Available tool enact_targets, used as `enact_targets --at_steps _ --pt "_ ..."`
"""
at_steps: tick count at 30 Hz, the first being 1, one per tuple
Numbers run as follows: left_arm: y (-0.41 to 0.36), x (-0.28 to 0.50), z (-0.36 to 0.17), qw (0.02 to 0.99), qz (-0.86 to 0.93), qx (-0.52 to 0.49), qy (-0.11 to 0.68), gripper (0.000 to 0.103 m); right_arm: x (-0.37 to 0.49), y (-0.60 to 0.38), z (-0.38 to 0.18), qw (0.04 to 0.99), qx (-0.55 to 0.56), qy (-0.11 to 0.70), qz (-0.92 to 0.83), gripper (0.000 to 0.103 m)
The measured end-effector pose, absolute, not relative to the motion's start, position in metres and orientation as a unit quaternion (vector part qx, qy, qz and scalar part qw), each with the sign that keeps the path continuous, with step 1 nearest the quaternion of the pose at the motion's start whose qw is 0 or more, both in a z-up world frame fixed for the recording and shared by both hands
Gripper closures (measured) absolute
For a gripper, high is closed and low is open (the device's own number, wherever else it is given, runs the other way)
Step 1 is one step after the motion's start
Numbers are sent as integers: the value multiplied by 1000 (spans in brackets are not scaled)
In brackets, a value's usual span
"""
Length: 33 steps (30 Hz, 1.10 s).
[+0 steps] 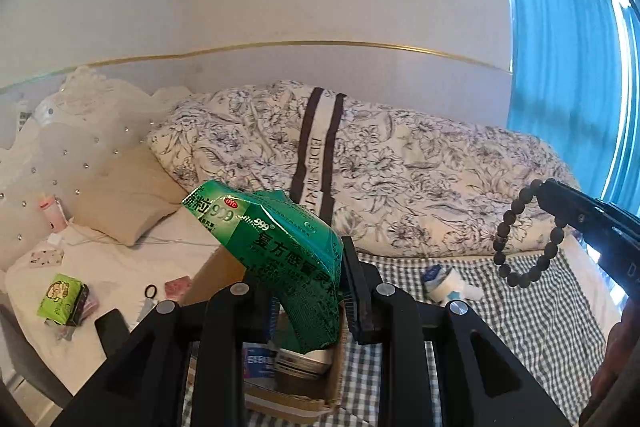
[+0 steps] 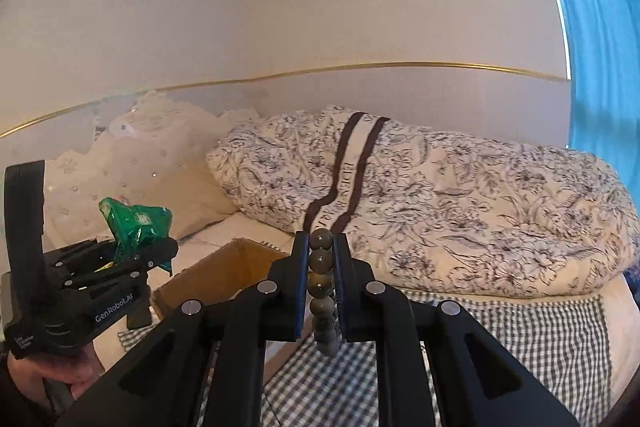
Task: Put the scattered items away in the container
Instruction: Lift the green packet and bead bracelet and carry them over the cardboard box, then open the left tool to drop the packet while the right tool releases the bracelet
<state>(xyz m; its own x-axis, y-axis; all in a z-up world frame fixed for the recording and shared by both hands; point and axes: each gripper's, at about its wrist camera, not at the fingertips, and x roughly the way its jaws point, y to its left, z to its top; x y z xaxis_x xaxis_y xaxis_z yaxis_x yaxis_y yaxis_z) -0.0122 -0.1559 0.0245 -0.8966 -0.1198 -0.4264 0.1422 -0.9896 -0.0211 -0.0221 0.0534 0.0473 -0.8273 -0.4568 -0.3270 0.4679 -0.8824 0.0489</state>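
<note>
My left gripper (image 1: pixel 306 279) is shut on a crumpled green foil packet (image 1: pixel 280 247) and holds it above an open cardboard box (image 1: pixel 332 379) on the bed. Several small boxes lie inside it. At the right of the left wrist view, my right gripper (image 1: pixel 556 193) is shut on a dark bead bracelet (image 1: pixel 505 221), whose loop hangs below the fingertips. In the right wrist view the bracelet (image 2: pixel 321 259) sits pinched between the fingers of the right gripper (image 2: pixel 321 247). The left gripper (image 2: pixel 160 251) with the green packet (image 2: pixel 136 223) is at the left, beside the box (image 2: pixel 200 279).
On the white sheet at the left lie a green tissue pack (image 1: pixel 60 297), a black hair tie (image 1: pixel 150 291), a pink packet (image 1: pixel 178 285) and a black phone (image 1: pixel 112 327). A white-and-blue tube (image 1: pixel 448 285) lies on the checked blanket. A floral duvet (image 1: pixel 400 179) is heaped behind.
</note>
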Motion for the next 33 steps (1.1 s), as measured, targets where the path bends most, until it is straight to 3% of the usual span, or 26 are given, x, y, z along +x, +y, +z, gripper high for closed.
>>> enact_targets --at_steps 18,33 --pt "-205 -48 -4 83 -963 255 36 77 -59 -21 29 298 186 39 -935 92" --pt "-251 -99 -67 96 -934 338 64 77 -108 -84 -21 338 243 58 -908 92"
